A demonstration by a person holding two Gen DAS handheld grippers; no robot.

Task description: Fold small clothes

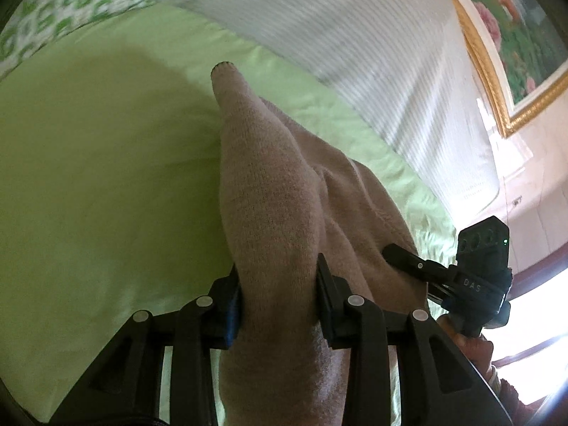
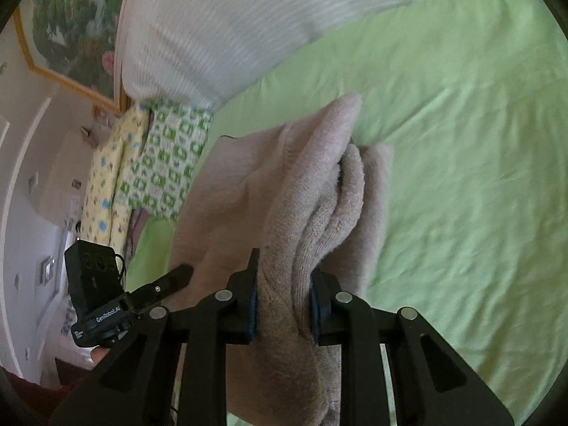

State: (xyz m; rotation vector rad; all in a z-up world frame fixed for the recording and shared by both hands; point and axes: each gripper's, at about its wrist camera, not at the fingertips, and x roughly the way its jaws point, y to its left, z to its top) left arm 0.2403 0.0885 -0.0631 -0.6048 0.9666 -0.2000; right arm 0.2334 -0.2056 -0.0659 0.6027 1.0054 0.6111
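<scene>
Nearest, the left hand-held gripper (image 1: 278,305) is clamped on a bunched fold of the beige knitted garment (image 1: 269,184), and the right hand-held gripper (image 2: 284,305) is clamped on another thick fold of it. The garment hangs lifted over the light green bedsheet (image 1: 88,177), near the white ribbed pillow (image 1: 355,35) at the bed's head. It looks like the carry-over step of a fold; next, lay the held edge down flat and aligned.

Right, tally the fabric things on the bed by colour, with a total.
Beige knit garment, gripped by both grippers: 1
Light green bedsheet: 1
White ribbed cover: 1
Green-and-white patterned cloth: 1
Yellow printed cloth: 1
Total: 5
</scene>
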